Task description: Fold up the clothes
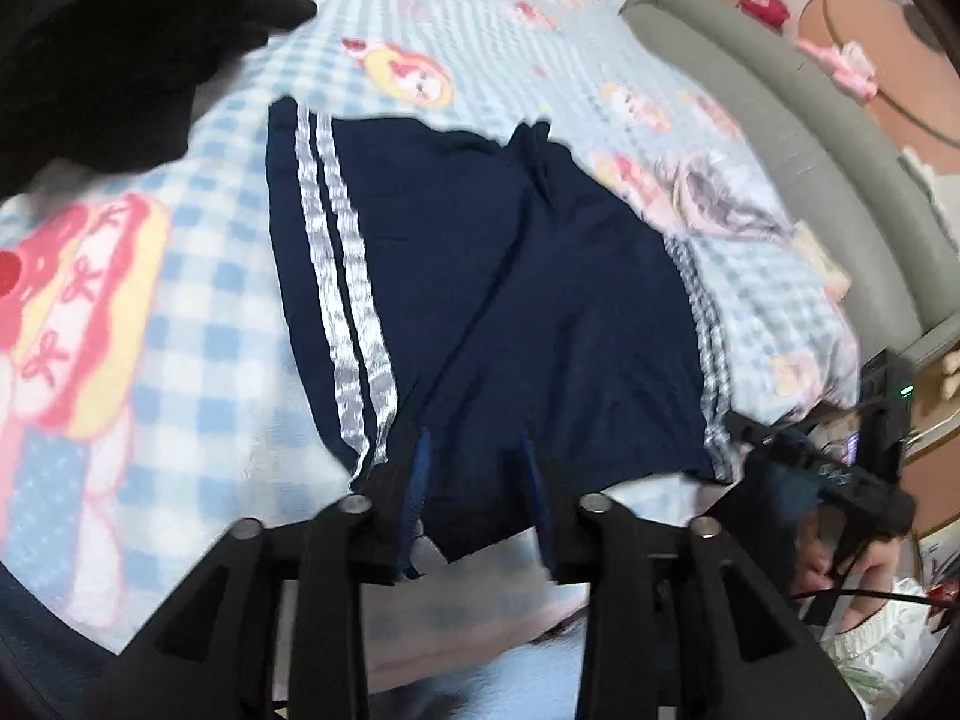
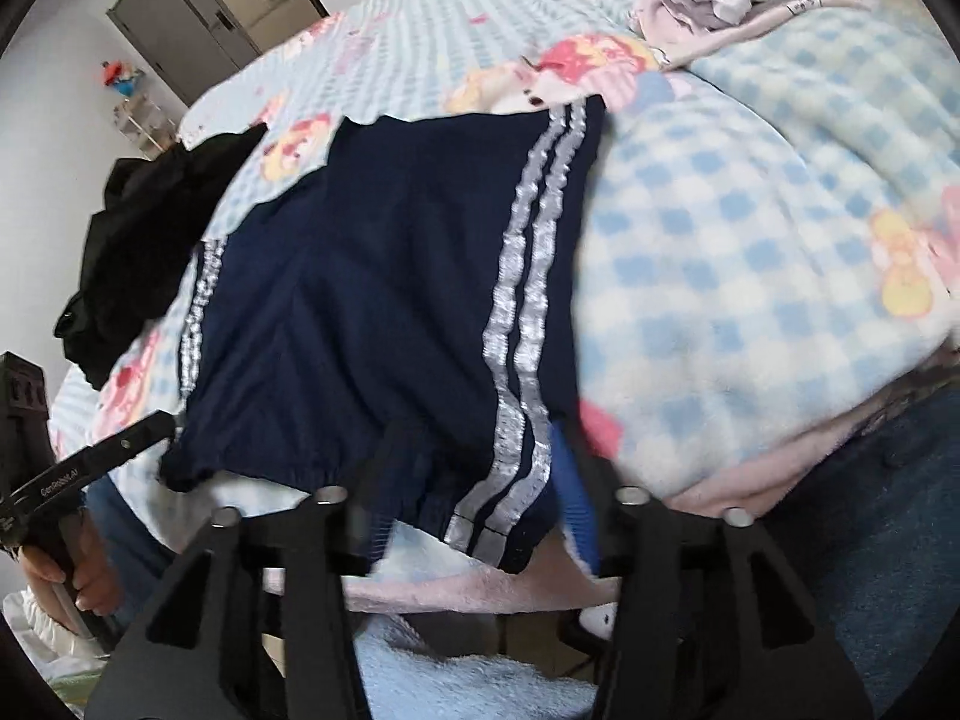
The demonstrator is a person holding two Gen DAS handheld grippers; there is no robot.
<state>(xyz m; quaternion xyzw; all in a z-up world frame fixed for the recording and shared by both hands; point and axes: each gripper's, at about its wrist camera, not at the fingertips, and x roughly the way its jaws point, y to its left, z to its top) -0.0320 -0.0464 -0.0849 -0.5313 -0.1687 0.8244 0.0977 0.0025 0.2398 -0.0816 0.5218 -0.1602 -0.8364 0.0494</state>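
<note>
While the navy shorts (image 1: 480,276) lie flat on the checked blanket (image 1: 198,276) of the bed, two silver stripes run down each side. At the waistband, the left tongs (image 1: 474,480) and the right tongs (image 2: 480,462) stand parted around the cloth, not pressing it.

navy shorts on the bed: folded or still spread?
Spread. The navy shorts lie flat on the checked blanket, white side stripes showing at both edges, waistband at the near edge.
</note>
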